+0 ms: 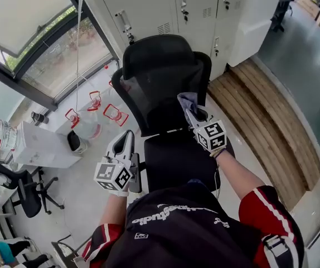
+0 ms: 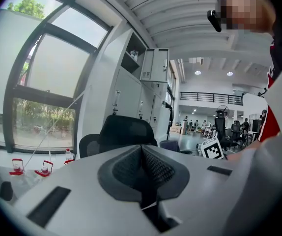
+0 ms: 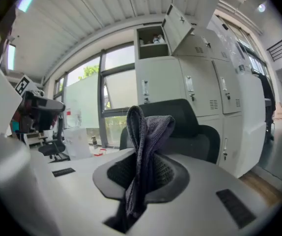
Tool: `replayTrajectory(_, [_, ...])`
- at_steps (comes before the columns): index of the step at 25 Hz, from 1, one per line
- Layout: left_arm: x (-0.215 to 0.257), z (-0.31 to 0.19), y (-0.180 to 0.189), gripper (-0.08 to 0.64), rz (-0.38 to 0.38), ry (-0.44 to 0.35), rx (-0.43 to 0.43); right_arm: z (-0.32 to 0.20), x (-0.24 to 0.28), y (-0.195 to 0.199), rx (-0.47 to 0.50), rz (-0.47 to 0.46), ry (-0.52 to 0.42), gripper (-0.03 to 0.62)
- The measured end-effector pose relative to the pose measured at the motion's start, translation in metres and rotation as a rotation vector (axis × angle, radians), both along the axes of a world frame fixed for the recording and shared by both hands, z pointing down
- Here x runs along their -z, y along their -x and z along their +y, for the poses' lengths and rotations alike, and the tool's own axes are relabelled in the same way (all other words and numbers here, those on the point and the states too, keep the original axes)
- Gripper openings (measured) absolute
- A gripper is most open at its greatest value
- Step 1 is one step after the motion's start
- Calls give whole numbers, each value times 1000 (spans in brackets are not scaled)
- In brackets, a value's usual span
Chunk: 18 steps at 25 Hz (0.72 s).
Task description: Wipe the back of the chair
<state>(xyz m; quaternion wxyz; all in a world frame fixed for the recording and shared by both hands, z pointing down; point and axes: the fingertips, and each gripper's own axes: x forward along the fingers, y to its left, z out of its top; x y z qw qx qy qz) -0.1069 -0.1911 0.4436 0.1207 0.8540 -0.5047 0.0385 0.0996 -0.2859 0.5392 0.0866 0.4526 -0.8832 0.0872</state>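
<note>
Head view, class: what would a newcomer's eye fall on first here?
A black office chair fills the centre, before white lockers. The right gripper is shut on a grey cloth held up at the chair's backrest. The left gripper, shut and empty, sits lower beside the seat.

The right gripper (image 1: 195, 115) is held up close to the lower part of the chair (image 1: 160, 71) backrest. Its jaws pinch a grey cloth (image 1: 186, 101), and the forearm reaches forward over the seat. The left gripper (image 1: 126, 143) sits lower, beside the chair's left edge, jaws pressed together with nothing between them and the arm bent close to the body.
</note>
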Motion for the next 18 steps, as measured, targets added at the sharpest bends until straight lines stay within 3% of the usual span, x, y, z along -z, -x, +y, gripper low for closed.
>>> replayTrajectory(8, [9, 13, 12, 25, 13, -18, 39, 83, 75, 109, 266, -75, -30, 58])
replayTrajectory(18, [1, 54, 52, 25, 10, 23, 171, 113, 67, 146, 377, -125, 100, 58])
